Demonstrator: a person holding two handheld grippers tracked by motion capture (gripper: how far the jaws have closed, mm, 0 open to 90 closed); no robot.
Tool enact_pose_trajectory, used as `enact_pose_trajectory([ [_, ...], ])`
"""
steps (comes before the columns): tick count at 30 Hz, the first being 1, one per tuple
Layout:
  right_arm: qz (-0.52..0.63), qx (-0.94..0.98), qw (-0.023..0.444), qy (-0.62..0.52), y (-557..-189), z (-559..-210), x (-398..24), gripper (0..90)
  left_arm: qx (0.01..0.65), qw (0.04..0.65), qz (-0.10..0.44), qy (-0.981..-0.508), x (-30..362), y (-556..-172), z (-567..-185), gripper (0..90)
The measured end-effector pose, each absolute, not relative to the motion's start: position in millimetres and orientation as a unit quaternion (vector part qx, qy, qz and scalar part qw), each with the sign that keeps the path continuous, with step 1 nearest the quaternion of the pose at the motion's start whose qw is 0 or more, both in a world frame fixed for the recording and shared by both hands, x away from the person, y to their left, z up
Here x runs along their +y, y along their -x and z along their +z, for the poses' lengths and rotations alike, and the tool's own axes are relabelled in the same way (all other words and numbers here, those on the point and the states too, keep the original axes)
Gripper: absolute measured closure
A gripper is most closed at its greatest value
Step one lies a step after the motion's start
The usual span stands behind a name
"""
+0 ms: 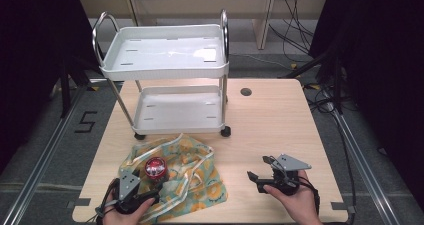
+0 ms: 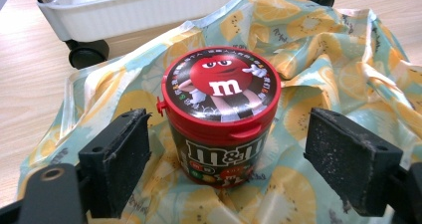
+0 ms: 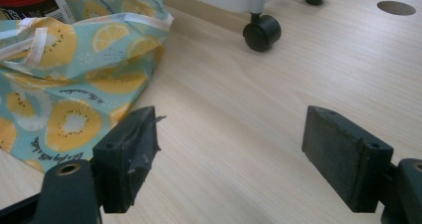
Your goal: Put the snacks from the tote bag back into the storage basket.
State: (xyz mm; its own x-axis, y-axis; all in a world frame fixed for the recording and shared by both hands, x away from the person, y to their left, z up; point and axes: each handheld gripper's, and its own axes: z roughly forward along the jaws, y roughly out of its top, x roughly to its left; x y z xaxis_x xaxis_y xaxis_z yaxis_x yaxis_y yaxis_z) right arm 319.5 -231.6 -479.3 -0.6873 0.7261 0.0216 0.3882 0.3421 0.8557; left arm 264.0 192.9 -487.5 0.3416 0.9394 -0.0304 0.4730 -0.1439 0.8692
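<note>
Two black padded jaws of the left gripper (image 2: 226, 159) spread wide, flanking but not touching a round red-lidded candy jar (image 2: 221, 117) with a cartoon print. Jar upright on a crumpled light-blue cloth (image 2: 348, 74) patterned with yellow citrus slices, near the table's front left. Right gripper (image 3: 231, 157) likewise wide apart, holding nothing, low over bare light wooden tabletop (image 3: 259, 99) just right of the cloth. Behind the cloth, a white two-tier wheeled trolley (image 1: 165, 55) with chrome handles, on the table.
</note>
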Motion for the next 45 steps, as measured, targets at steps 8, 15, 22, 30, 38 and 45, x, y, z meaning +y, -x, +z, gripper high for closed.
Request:
enact_pose_trajectory([
  [8,0.453,0.795,0.186,-0.358,-315.8,-476.7,-229.6,22.6,0.515,0.418,0.263,-0.701,191.1,-272.4,-490.3,16.4],
  [15,0.454,0.796,0.191,-0.352,-317.3,-478.4,-228.9,22.6,0.524,0.401,0.265,-0.703,188.9,-281.1,-490.4,15.5],
  [22,0.458,0.796,0.187,-0.349,-317.2,-478.0,-228.8,22.6,0.52,0.398,0.26,-0.71,185.4,-288.7,-493.4,15.3],
  [30,0.449,0.799,0.185,-0.354,-316.7,-478.5,-228.2,22.6,0.532,0.401,0.249,-0.703,184.9,-295.5,-497.3,15.1],
  [38,0.442,0.803,0.181,-0.357,-315.9,-478.2,-228.3,22.7,0.532,0.396,0.265,-0.7,181.3,-294.7,-498.7,21.6],
  [45,0.444,0.799,0.183,-0.361,-315.1,-478.6,-227.0,22.6,0.533,0.393,0.275,-0.697,178.0,-296.7,-499.9,21.7],
])
